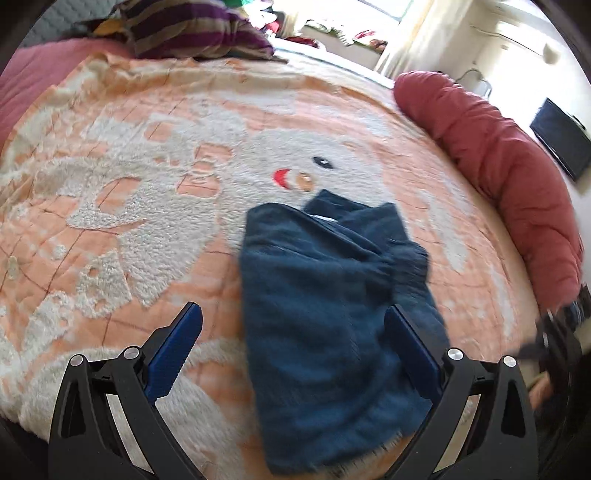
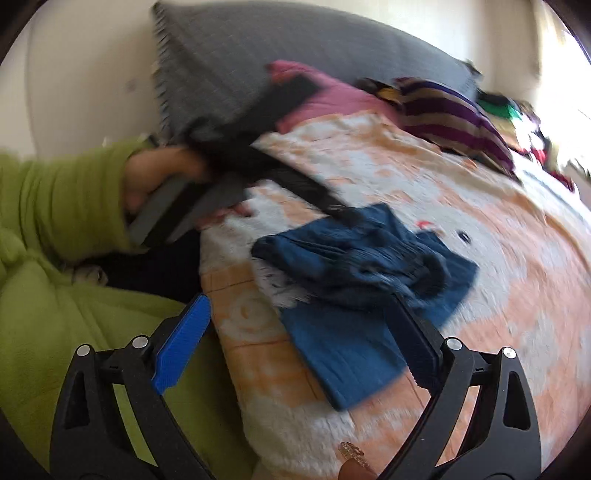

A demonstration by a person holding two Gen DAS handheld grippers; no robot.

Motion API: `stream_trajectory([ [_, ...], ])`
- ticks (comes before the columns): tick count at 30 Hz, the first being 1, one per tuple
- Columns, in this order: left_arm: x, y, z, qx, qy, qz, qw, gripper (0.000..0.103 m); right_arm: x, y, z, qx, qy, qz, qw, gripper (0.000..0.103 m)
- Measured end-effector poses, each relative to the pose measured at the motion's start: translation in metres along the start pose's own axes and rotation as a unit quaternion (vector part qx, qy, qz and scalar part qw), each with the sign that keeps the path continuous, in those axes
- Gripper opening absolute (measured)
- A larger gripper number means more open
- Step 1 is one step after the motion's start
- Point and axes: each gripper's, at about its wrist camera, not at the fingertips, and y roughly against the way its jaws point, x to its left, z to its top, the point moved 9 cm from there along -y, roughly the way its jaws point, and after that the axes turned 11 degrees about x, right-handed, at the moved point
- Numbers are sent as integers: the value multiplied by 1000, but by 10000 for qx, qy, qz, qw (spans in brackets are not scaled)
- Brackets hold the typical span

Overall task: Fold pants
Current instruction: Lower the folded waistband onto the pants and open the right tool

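Pants (image 1: pixel 332 314): dark blue, lying in a folded, bunched heap on the bed; blurred in both views; upper end rumpled into overlapping folds, a sliver of white showing between them; near edge cut off by the bottom of the left wrist frame; in the right wrist view (image 2: pixel 369 295) flatter lower layer spread toward the camera, crumpled layer on top

Bed (image 1: pixel 129 184): covered by an orange and white fleecy blanket with a cartoon face; face partly hidden under the pants; edges bent by the fisheye

Left gripper (image 1: pixel 293 338): released, blue pads spread wide; hanging over the pants, nothing between the pads; right pad overlapping the cloth in the view, contact impossible to judge; seen from the right wrist camera (image 2: pixel 332 205) only as a dark motion smear reaching toward the pants' far end

Right gripper (image 2: pixel 295 330): spread apart, nothing gripped; left pad bright blue over the bed's edge; right pad dark, overlapping the pants in the view, touching or not unclear; in the left wrist view only a black blur at the right edge

Left hand (image 2: pixel 155 181): in a green sleeve, wrapped around the grey handle; fingers mostly hidden, blurred

Red bolster (image 1: pixel 498 166): along the far right side of the bed

Striped cloth (image 1: pixel 192 29): purple and tan, at the head of the bed; top cut off

Grey pillow (image 2: pixel 295 48): propped against the wall
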Motion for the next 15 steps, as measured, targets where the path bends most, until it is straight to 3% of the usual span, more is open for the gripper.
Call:
stream_trajectory([
  [1, 4, -5, 4, 67, 25, 58, 10000, 98, 5, -6, 5, 63, 175, -49, 9998, 75],
  [7, 12, -29, 11, 318, 121, -34, 9994, 95, 26, -45, 32, 341, 1180, -457, 9914, 55],
  [8, 12, -31, 11, 312, 155, -111, 9993, 81, 27, -53, 36, 375, 1319, -513, 9892, 55],
  [10, 8, -34, 10, 345, 161, -287, 9989, 66, 22, -68, 39, 508, 1434, -726, 9857, 52],
  [11, 6, -35, 9, 356, 137, -291, 9988, 65, 18, -77, 38, 592, 1465, -816, 9841, 49],
  [12, 5, -37, 8, 348, 75, -223, 9991, 65, 20, -82, 36, 642, 1414, -578, 9862, 33],
  [13, 5, -38, 7, 336, 40, -179, 9993, 65, 22, -83, 35, 679, 1327, -331, 9883, 10],
  [15, 6, -38, 6, 334, 53, -201, 9992, 65, 29, -76, 27, 771, 1181, 115, 9899, 6],
])
